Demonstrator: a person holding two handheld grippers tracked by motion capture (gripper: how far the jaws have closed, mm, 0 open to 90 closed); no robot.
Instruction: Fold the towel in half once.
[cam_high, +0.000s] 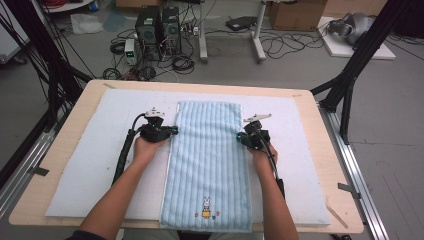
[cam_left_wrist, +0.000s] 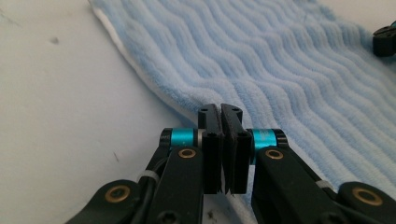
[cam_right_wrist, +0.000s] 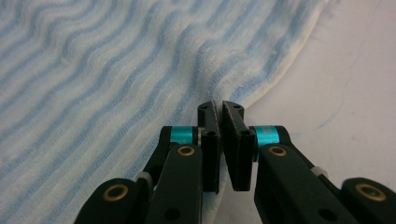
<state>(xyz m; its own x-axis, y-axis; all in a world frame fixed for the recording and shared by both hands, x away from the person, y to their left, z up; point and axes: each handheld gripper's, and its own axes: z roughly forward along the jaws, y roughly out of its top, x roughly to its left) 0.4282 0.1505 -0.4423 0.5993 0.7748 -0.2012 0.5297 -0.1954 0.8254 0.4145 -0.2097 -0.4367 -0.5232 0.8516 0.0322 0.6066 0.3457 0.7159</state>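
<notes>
From the high view, a light blue towel (cam_high: 207, 165) lies flat and lengthwise down the middle of a white mat (cam_high: 95, 165) on the table (cam_high: 70, 130), a small rabbit picture (cam_high: 205, 206) near its close end. The left gripper (cam_high: 172, 130) sits at the towel's left edge, the right gripper (cam_high: 241, 136) at its right edge.

The left gripper view shows its jaws pressed together on the towel's pale hem (cam_left_wrist: 154, 91).

The right gripper view shows its jaws clamped on the towel's edge, which bunches into a small pucker (cam_right_wrist: 219, 88) there.
</notes>
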